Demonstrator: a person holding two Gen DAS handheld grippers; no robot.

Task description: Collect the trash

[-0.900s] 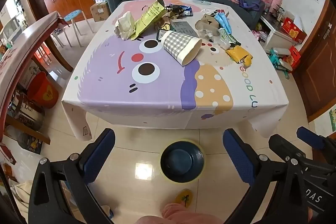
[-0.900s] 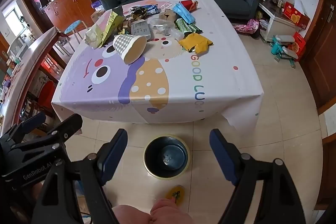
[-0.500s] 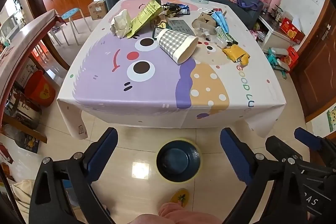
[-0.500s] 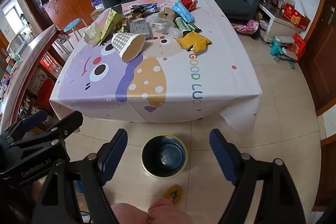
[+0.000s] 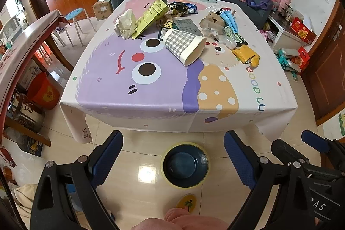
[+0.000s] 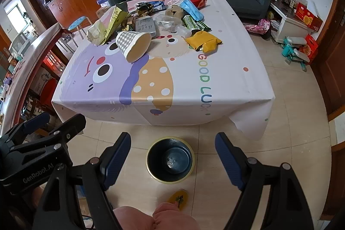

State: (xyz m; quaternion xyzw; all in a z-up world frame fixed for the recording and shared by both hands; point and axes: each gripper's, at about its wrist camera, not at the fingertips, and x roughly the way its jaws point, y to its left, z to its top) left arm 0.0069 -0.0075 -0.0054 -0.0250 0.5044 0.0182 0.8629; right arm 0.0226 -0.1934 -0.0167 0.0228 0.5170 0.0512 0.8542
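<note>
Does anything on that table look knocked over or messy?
Yes. A checked paper cup lies tipped on its side on the tablecloth, mouth open toward the near edge. Behind it, wrappers and a crumpled yellow packet lie scattered over the far half.

Colours and patterns: table and floor

Table (image 5: 120, 98) cover: white with purple and orange cartoon print, polka dots. Paper cup (image 5: 183, 45): grey-white gingham, cream interior. Wrapper (image 5: 245, 54) near the right edge: yellow. Bin (image 5: 185, 164) on the floor: dark blue, yellow rim. Fingers (image 5: 106, 157): blue pads.
</note>
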